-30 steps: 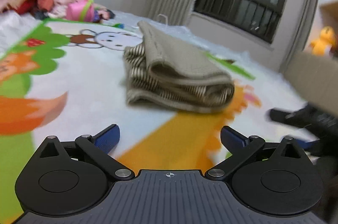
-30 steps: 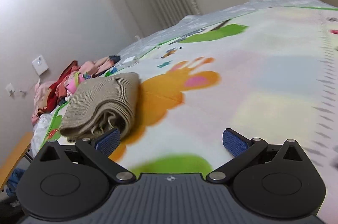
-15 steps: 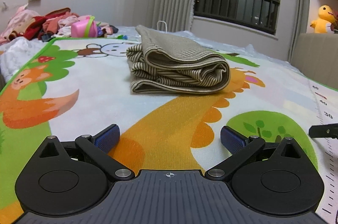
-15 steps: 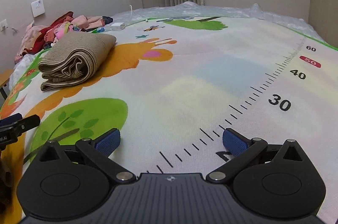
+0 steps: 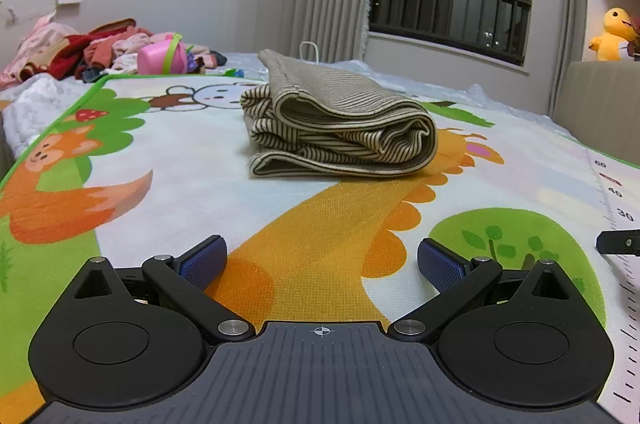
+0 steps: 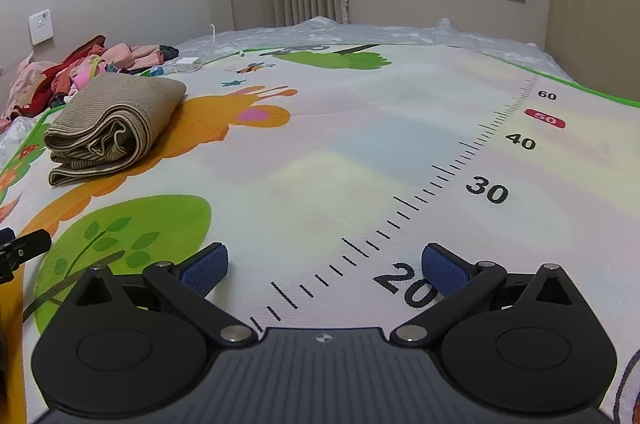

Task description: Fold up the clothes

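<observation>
A beige striped garment [image 5: 340,123] lies folded into a thick bundle on the cartoon play mat [image 5: 192,179]. In the right wrist view the same folded garment [image 6: 116,123] lies at the far left. My left gripper [image 5: 322,262] sits low over the mat, well short of the garment, open with nothing between its blue pads. My right gripper [image 6: 324,264] hovers over the printed ruler marks, also open and empty, far to the right of the garment. The right gripper's tip [image 5: 618,243] shows at the right edge of the left wrist view.
A pile of unfolded pink and red clothes [image 5: 80,51] with a pink toy bucket [image 5: 162,57] lies at the mat's far left corner. A beige headboard [image 5: 600,103] stands at right, with a yellow plush [image 5: 614,33] on it. Curtains and a dark window lie behind.
Both grippers have pulled back from the folded garment and levelled out low over the mat. The garment stays folded where it was.
</observation>
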Tool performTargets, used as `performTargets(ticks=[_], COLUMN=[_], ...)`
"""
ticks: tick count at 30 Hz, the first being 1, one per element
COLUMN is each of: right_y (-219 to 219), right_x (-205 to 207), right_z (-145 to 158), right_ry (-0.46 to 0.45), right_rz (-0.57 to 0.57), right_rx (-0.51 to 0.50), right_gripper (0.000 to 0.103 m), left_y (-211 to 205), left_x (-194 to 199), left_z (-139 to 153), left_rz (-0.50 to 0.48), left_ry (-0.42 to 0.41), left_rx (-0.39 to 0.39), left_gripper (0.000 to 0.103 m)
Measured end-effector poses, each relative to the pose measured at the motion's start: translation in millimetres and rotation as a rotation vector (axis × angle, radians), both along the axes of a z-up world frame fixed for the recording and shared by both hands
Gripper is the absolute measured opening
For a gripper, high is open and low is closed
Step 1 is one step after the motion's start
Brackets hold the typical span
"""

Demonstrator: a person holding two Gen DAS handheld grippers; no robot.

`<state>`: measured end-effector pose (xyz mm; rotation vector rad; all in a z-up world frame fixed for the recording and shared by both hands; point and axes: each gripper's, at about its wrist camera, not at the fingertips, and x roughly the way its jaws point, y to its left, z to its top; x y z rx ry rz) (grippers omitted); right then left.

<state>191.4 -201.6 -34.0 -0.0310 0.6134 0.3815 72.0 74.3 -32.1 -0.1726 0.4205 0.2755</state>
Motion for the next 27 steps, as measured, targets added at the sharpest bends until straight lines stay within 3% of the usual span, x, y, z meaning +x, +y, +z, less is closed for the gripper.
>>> performTargets(ticks=[27], right_y=[-2.8], right_x=[-3.9], right_z=[-1.1], right_ry=[-0.005], right_rz=[-0.029], right_rx=[0.013], right_gripper=[0.103], left_y=[1.8], left_x=[-2.0], left_z=[0.1], left_rz=[-0.003], left_ry=[-0.008], left_rx=[-0.011], left_gripper=[0.103])
